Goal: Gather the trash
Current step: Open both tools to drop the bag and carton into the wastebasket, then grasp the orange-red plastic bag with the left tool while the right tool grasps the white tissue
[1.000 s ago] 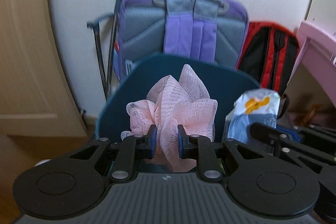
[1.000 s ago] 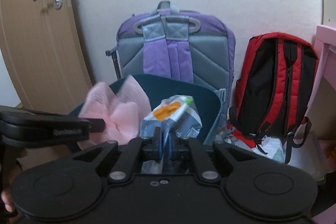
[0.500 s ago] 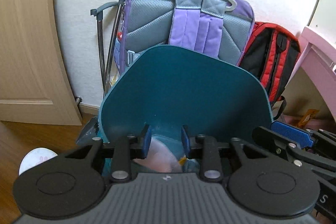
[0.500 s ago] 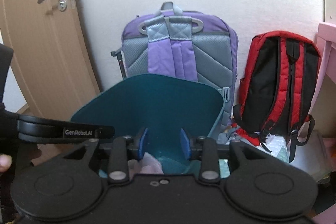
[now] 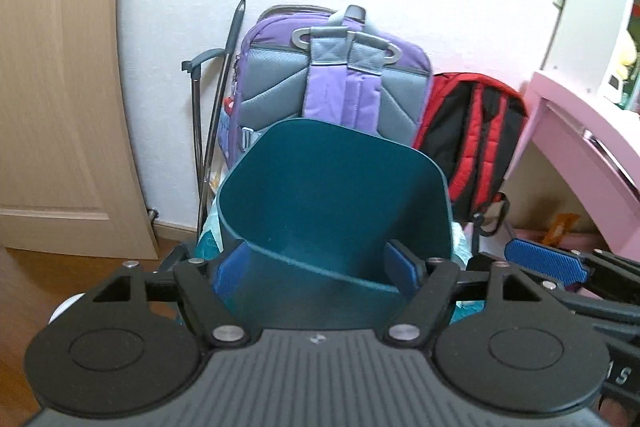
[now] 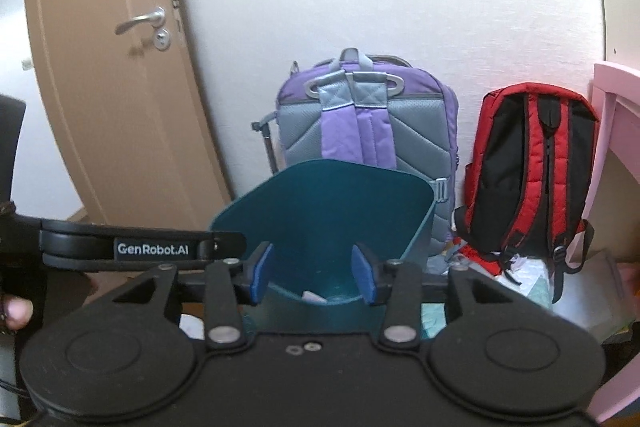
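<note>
left hand-held gripper [image 5: 316, 269]: angled down, opening, empty | right hand-held gripper [image 6: 312, 273]: opening, seemingly empty | over bin [image 6: 320, 203]

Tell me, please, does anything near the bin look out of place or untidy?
Yes. Crumpled paper and plastic lie loose on the floor at the foot of the red backpack, right of the teal bin, not inside it. The bin's rim looks bent out of round, though the fisheye lens may exaggerate that.
</note>
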### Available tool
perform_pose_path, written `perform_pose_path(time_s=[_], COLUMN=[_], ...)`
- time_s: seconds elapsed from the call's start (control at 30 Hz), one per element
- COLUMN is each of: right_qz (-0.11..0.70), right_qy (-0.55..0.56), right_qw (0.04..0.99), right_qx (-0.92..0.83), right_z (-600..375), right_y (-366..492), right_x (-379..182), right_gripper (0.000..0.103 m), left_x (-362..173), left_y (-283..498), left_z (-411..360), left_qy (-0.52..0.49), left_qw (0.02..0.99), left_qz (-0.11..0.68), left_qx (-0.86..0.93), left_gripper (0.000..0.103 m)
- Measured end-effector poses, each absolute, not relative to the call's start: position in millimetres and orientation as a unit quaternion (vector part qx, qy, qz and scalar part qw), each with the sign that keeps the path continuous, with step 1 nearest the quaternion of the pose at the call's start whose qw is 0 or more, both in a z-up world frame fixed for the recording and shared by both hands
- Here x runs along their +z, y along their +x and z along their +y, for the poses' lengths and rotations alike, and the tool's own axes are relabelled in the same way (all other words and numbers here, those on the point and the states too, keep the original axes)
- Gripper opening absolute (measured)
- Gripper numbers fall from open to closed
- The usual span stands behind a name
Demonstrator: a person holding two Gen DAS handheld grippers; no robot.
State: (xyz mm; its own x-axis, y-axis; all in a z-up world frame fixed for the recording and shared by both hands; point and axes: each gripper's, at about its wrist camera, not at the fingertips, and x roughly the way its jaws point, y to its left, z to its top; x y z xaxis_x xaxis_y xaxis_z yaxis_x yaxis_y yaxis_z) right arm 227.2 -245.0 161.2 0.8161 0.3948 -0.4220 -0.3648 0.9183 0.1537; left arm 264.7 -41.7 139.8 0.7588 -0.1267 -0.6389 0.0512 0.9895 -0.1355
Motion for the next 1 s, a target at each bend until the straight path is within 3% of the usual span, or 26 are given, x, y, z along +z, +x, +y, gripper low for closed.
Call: perform_pose_path(time_s=[0.4,0.5,0.8,1.0], right_qz=[0.233,0.246,0.292,0.358], right_qy=[0.035,0.033,0.025,0.031], right_qw=[0.939,0.932,0.915,0.896], right_qx=[0.252,0.265,0.278,0.262], right_z=[-245.6,-242.5,-237.4,-233.4], right_y=[165.2,155.4,147.6,167.9], right_x=[152.2,135.3,44.2,-45.8], right_gripper=[0.055,0.056,0.057,0.057], left_x=[133.4,117.8,38.1,-50.0], left_y=[191.6,175.2,163.2,189.2], left_z=[-21.0,-15.1,15.9,39.8], left_qy=[-0.045,-0.048,-0.088,-0.088], left_qw=[0.935,0.931,0.906,0.877], left_qz=[0.347,0.357,0.406,0.469], left_qx=[-0.060,-0.066,-0.077,-0.048], left_gripper=[0.082,0.091,0.102,0.103])
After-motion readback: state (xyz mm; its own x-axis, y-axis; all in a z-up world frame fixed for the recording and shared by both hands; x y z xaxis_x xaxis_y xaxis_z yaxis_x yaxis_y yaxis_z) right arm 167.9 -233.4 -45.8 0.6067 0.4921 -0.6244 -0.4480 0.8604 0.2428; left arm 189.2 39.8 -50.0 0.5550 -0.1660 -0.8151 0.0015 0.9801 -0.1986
